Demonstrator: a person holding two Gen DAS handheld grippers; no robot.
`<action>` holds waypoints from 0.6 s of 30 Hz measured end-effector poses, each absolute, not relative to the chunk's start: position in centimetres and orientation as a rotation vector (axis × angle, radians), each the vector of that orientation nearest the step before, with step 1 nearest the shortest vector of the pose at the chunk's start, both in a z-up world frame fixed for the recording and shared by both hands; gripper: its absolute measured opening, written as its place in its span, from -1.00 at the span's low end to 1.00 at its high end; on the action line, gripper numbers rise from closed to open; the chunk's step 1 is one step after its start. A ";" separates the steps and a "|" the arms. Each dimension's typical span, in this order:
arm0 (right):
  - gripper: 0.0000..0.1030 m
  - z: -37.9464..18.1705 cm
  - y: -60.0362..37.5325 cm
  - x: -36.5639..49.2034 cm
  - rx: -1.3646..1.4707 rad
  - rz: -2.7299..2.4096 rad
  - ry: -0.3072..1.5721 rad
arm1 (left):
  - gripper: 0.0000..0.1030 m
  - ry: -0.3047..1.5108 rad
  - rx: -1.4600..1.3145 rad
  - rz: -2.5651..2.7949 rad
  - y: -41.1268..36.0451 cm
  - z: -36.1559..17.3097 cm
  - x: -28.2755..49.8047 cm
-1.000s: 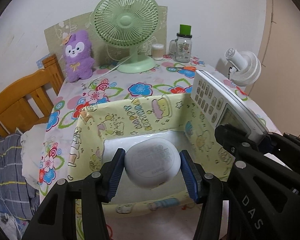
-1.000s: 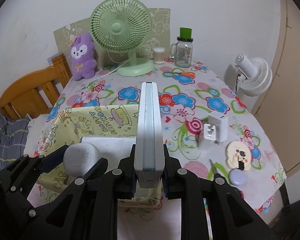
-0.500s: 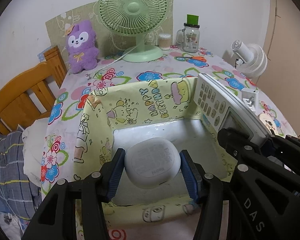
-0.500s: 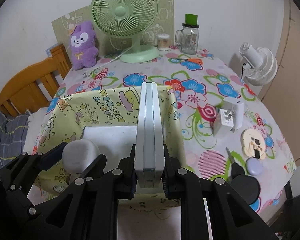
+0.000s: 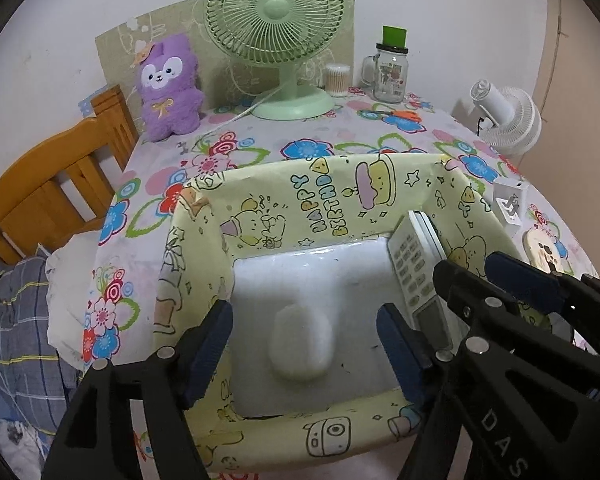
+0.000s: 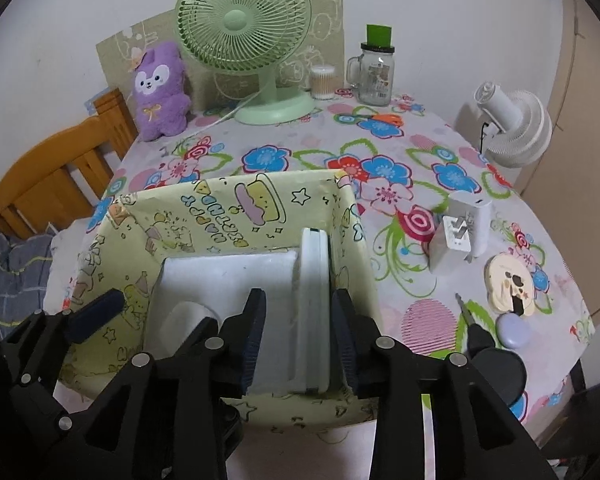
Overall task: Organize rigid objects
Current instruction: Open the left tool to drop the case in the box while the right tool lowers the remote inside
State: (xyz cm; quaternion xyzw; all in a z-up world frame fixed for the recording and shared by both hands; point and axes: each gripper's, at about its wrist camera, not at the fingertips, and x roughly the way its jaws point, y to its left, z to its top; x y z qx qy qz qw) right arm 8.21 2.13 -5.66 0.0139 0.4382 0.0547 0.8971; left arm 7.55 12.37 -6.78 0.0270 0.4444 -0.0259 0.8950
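A yellow cartoon-print box [image 5: 332, 196] [image 6: 228, 212] stands at the table's near edge. A white oval case [image 5: 300, 344] [image 6: 188, 316] lies on the box's white floor. My left gripper [image 5: 304, 344] hovers over it, jaws opening, pads well clear of the case. A white remote control [image 5: 416, 272] [image 6: 314, 296] rests on its edge against the box's right wall. My right gripper [image 6: 300, 336] straddles the remote, jaws opening, with gaps between pads and remote.
On the flowered tablecloth right of the box lie a white charger [image 6: 460, 232], a round cream mirror [image 6: 510, 280], a lilac case [image 6: 512, 330] and a screwdriver [image 6: 476, 332]. A green fan [image 6: 256, 40], purple plush [image 6: 160, 88], jar [image 6: 374, 76] stand behind; a wooden chair [image 5: 48, 196] is left.
Both grippers sank toward the box and let go: the white case dropped from the left jaws onto the box floor, and the remote left the right jaws and now rests against the box's right wall.
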 end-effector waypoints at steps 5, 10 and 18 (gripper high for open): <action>-0.21 -5.6 2.1 8.1 0.030 0.118 0.918 | 0.59 0.923 0.053 -0.053 12.4 -6.7 7.4; 0.01 -5.0 2.0 7.6 0.022 0.107 0.912 | 0.64 0.922 0.044 -0.054 12.4 -6.2 6.9; 0.03 -3.9 1.5 6.3 0.026 0.126 0.892 | 0.65 0.896 0.041 -0.051 11.9 -5.0 5.4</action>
